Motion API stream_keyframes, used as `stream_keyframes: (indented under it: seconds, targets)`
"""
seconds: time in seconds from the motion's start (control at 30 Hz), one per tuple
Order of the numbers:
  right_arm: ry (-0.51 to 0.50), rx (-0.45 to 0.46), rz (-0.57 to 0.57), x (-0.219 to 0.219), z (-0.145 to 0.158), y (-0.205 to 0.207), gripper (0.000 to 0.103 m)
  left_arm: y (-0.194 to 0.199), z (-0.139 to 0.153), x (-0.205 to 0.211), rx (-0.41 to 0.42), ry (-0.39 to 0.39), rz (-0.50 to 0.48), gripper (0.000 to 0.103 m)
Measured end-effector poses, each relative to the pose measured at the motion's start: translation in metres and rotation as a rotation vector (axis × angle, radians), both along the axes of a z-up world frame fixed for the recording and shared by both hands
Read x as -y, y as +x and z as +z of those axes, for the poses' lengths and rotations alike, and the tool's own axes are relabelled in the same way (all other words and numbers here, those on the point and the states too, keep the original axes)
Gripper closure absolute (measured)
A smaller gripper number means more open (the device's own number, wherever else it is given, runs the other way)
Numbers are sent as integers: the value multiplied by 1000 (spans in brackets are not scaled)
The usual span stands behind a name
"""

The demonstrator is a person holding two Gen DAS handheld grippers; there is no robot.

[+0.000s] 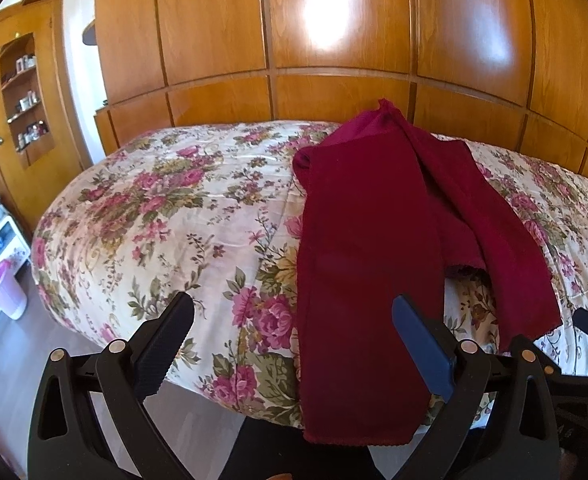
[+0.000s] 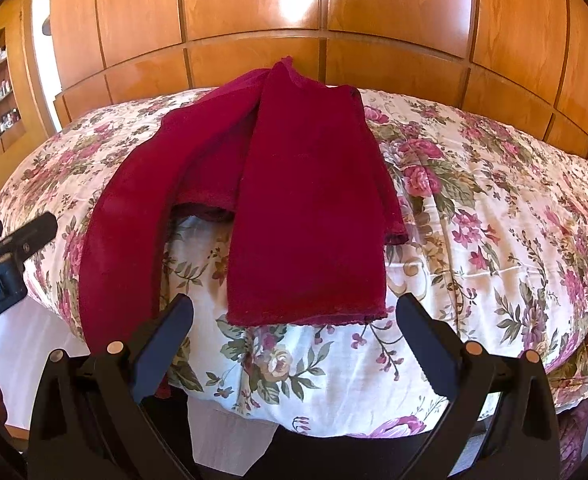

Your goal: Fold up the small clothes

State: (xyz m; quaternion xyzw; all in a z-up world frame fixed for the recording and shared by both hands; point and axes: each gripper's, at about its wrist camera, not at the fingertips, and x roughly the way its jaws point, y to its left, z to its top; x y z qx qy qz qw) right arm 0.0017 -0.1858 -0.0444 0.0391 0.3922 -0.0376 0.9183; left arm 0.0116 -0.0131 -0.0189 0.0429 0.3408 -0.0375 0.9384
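A dark red pair of trousers (image 1: 373, 240) lies on the floral bedspread (image 1: 166, 208), legs towards me, waist at the far side. One leg hangs over the near edge of the bed. My left gripper (image 1: 294, 332) is open and empty, just short of that hanging leg. In the right wrist view the trousers (image 2: 305, 200) lie spread in a V, one leg end flat on the bedspread (image 2: 493, 220). My right gripper (image 2: 294, 328) is open and empty, just in front of that leg's hem. The left gripper (image 2: 18, 240) shows at the left edge there.
A wooden panelled wall (image 1: 333, 40) stands behind the bed. A wooden cabinet with shelves of small bottles (image 1: 24, 96) is at the left. A white unit and a pink-lidded bin (image 1: 4, 292) stand on the floor at the left.
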Motion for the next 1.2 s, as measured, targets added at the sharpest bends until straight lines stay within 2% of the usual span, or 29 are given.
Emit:
stream_keyframes:
  seconds: [0.2, 0.27, 0.33, 0.4, 0.47, 0.53, 0.57, 0.67, 0.73, 0.77, 0.8, 0.83, 0.87, 0.9, 0.97, 1.07, 1.1, 1.2]
  targets:
    - [-13, 11, 18, 7, 1, 8, 3, 10, -15, 6, -78, -8, -68, 5]
    - [-20, 1, 36, 9, -2, 14, 9, 13, -22, 9, -99, 0, -90, 5]
    - [-25, -19, 53, 10, -7, 21, 19, 16, -30, 13, -123, 12, -114, 8]
    - [-34, -29, 72, 9, -11, 27, 22, 18, -39, 19, -148, 29, -147, 14]
    - [-49, -33, 93, 7, -14, 33, 26, 21, -48, 26, -167, 53, -173, 15]
    - [-56, -54, 116, 6, -20, 40, 41, 25, -61, 32, -201, 84, -200, 25]
    - [-53, -70, 137, 5, -23, 43, 44, 27, -66, 33, -224, 81, -211, 28]
    - [-94, -66, 198, 0, -23, 46, 67, 30, -73, 32, -226, 68, -226, 29]
    - [-107, -66, 230, 0, -18, 45, 92, 30, -73, 28, -229, 38, -248, 39]
    - [-119, -63, 253, 1, -13, 44, 96, 30, -72, 27, -224, 31, -258, 50]
    - [-122, -59, 264, 3, -9, 43, 97, 28, -70, 26, -212, 33, -273, 55]
    - [-121, -53, 275, 6, -3, 41, 97, 28, -68, 24, -207, 33, -286, 68]
    - [-125, -41, 283, 12, 6, 39, 98, 28, -65, 19, -205, 10, -302, 86]
    - [-141, -24, 283, 18, 16, 37, 98, 30, -61, 14, -219, -31, -319, 99]
    - [-178, 12, 265, 31, 36, 37, 98, 37, -52, 3, -252, -109, -327, 99]
    - [-252, 75, 195, 58, 65, 43, 99, 47, -29, -19, -235, -225, -312, 99]
    - [-287, 93, 169, 67, 72, 47, 99, 53, -15, -30, -211, -269, -301, 99]
    - [-393, 127, 69, 101, 90, 75, 100, 78, 16, -58, -129, -314, -250, 99]
